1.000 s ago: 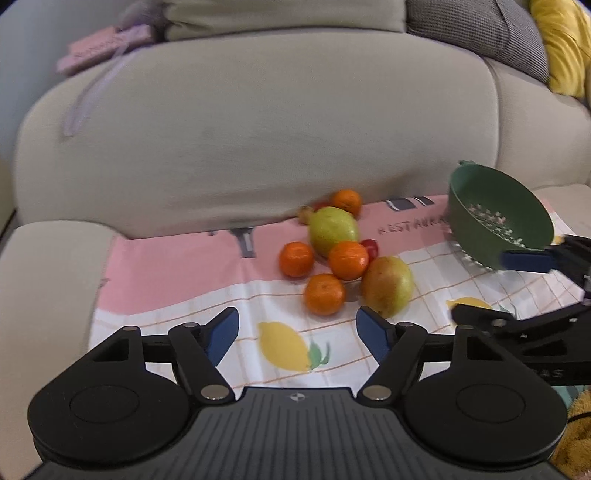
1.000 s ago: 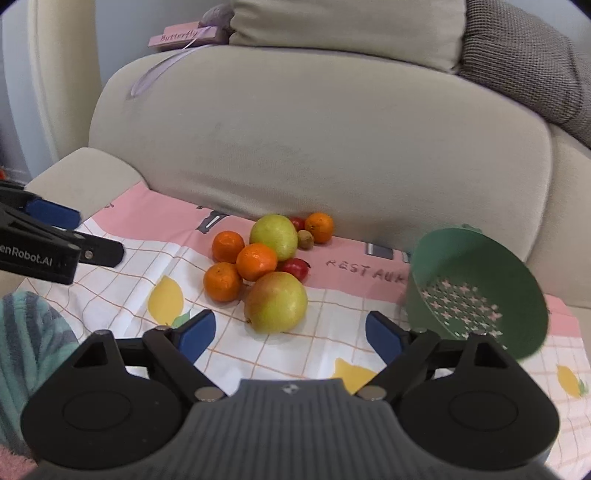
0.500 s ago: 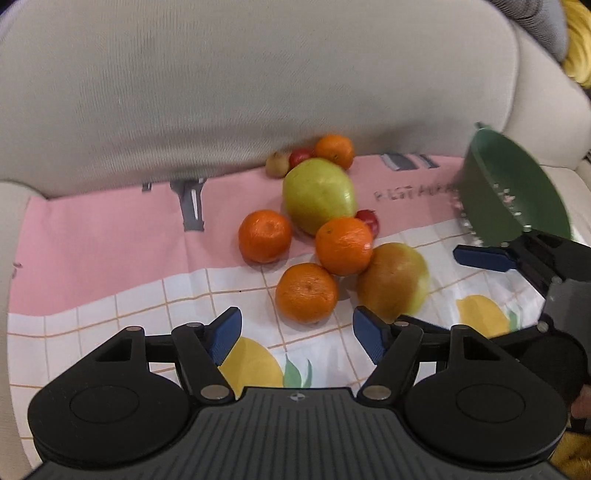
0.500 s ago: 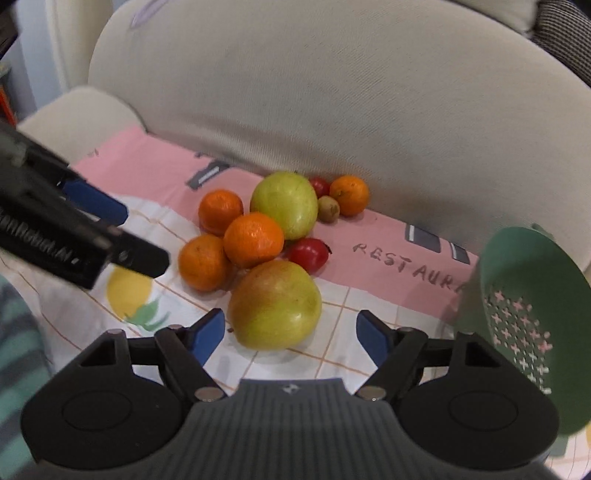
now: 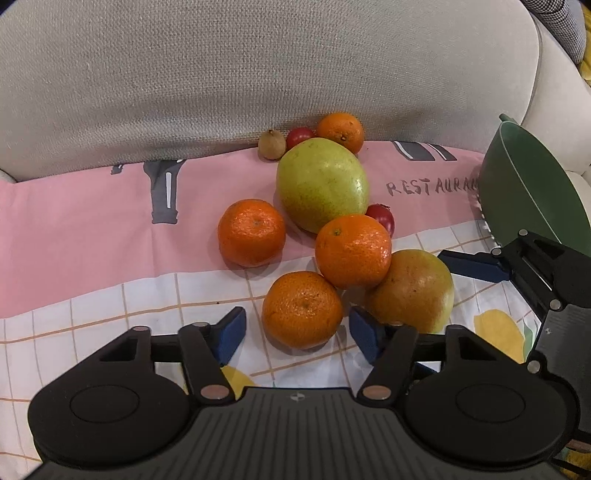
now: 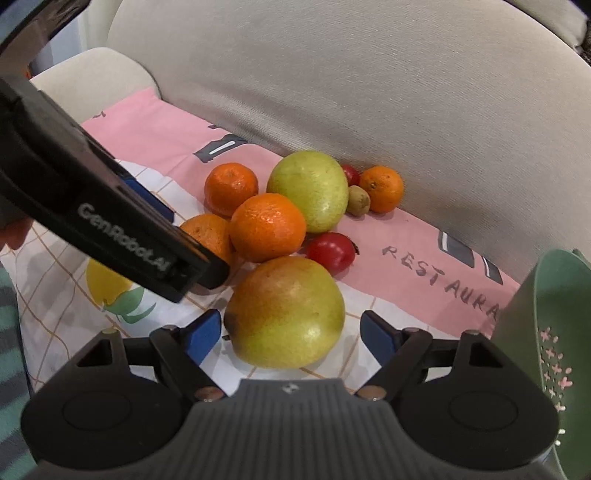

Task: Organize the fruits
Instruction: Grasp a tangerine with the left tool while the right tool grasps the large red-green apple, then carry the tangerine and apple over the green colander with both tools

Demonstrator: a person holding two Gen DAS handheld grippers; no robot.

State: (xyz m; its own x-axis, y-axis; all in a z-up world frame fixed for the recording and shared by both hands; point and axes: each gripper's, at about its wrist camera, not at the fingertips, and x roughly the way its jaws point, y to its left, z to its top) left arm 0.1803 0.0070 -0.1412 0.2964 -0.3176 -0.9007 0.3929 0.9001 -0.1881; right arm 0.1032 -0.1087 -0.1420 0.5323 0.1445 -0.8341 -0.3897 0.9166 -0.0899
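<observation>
2 tongs angled down – left tongs point(image 5: 297, 328) closing round tangerine point(image 5: 302, 309), right tongs point(image 6: 291, 334) wide astride mango point(image 6: 286, 312).

A home living room: a beige fabric sofa point(image 5: 258, 74) fills the view from 9 to 3 o'clock, with a printed cloth point(image 5: 92, 229) spread on its seat and a checked cushion point(image 5: 569, 26) at 1 o'clock.

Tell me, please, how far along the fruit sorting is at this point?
Nothing looks done yet: the green colander shows no fruit inside, and every fruit lies on the cloth. In hand: the left gripper, jaws just closing but not touching, brackets the nearest orange; the right gripper, jaws open, straddles the big yellow-green fruit. Left: grasping and moving the whole pile.
</observation>
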